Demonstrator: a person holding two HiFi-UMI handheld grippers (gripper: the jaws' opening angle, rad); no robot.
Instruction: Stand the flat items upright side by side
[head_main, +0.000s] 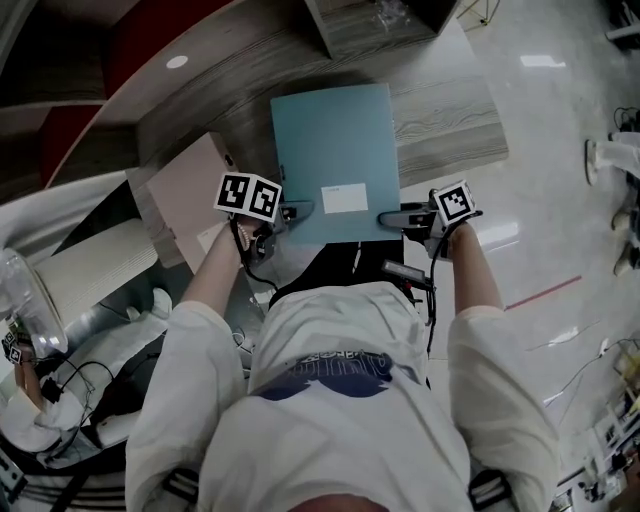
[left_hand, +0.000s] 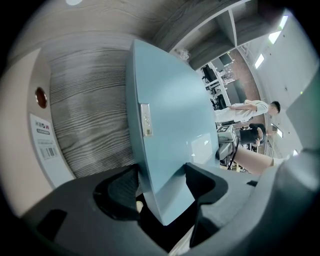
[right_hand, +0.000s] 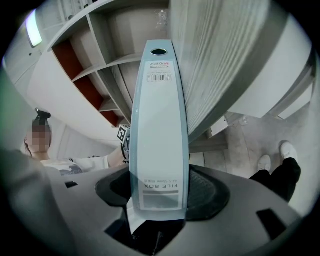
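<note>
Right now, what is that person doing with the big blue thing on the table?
A person holds a gripper in each hand, and both are clamped on a blue file box on the wooden table. The left gripper pinches its near corner. The right gripper squeezes its labelled spine. The box's broad face looks up toward the head camera, so it is not standing upright yet. A pink file box waits beside it on the left.

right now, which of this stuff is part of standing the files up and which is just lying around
Job in hand:
blue file box, gripped by the left gripper and the right gripper
pink file box, to its left

Lying about:
clear plastic container
cables
shelf unit
</note>
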